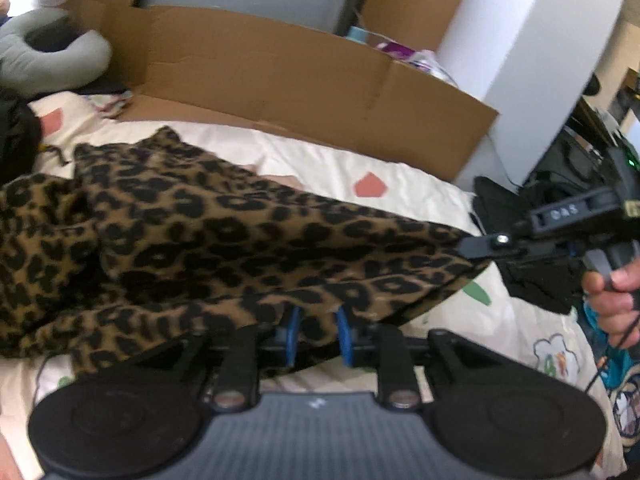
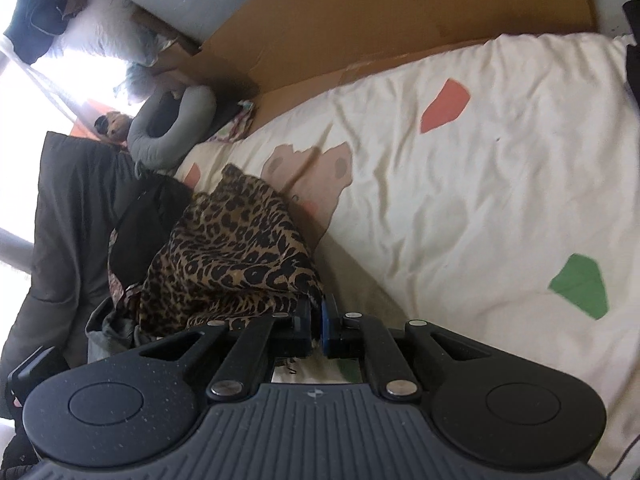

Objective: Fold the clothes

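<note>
A leopard-print garment [image 1: 224, 232] lies stretched across the cream bed sheet [image 1: 400, 160]. My left gripper [image 1: 319, 334] sits at its near edge with the blue pads apart; fabric drapes loosely over and between them, and I see no pinch. At the garment's right corner my right gripper [image 1: 474, 247] is shut on the cloth, held by a person's hand [image 1: 608, 296]. In the right wrist view the same gripper [image 2: 316, 316] has its jaws closed on the corner of the leopard garment [image 2: 236, 248], which bunches away to the left over the sheet [image 2: 480, 200].
Flattened cardboard [image 1: 280, 80] [image 2: 400, 8] stands along the far side of the bed. A grey neck pillow [image 1: 52, 60] [image 2: 168, 132] lies at the head end. Dark clothing [image 2: 72, 208] is piled beside the leopard garment, and black fabric [image 1: 532, 280] hangs past the bed's right edge.
</note>
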Action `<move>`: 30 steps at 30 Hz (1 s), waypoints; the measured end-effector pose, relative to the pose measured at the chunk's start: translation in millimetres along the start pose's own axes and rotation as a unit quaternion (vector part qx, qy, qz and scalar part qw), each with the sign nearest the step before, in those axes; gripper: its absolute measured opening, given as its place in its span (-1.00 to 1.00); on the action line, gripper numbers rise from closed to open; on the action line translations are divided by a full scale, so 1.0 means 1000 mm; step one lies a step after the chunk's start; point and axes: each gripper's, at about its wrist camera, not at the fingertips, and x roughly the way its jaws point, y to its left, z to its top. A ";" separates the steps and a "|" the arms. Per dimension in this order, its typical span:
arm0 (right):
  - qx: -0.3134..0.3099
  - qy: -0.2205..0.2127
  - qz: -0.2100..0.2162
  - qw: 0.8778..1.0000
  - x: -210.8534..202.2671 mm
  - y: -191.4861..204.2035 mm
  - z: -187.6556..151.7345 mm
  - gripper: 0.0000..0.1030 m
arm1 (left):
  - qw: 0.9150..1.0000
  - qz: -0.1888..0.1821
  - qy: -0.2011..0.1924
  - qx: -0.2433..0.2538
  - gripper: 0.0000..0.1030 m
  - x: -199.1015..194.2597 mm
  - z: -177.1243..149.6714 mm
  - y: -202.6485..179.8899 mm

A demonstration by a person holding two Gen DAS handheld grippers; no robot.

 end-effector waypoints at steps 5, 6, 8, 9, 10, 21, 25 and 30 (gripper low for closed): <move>0.010 -0.015 -0.015 1.000 -0.011 -0.010 0.002 -1.00 | 0.999 0.024 0.006 -0.021 -0.36 -0.006 0.000 0.018; 0.012 -0.023 -0.018 1.000 -0.014 -0.011 0.001 -1.00 | 0.999 0.030 0.014 -0.025 -0.36 -0.006 0.000 0.022; 0.021 -0.037 -0.023 0.999 -0.020 -0.020 0.001 -1.00 | 0.998 0.044 0.028 -0.023 -0.36 -0.005 0.000 0.026; 0.027 -0.044 -0.025 0.998 -0.024 -0.024 0.002 -1.00 | 0.998 0.054 0.033 -0.022 -0.36 -0.004 0.000 0.028; 0.032 -0.050 -0.028 0.998 -0.027 -0.028 0.002 -1.00 | 0.997 0.061 0.038 -0.024 -0.36 -0.003 0.001 0.030; 0.034 -0.052 -0.013 0.998 -0.022 -0.054 -0.006 -0.94 | 0.988 0.122 0.043 -0.084 -0.29 -0.003 0.021 0.053; 0.035 -0.048 -0.008 0.998 -0.016 -0.062 -0.013 -0.32 | 0.984 0.146 0.043 -0.094 -0.17 -0.009 0.022 0.066; 0.021 -0.032 -0.019 0.999 -0.006 -0.069 -0.020 -0.24 | 0.978 0.166 0.033 -0.121 -0.13 -0.018 0.018 0.090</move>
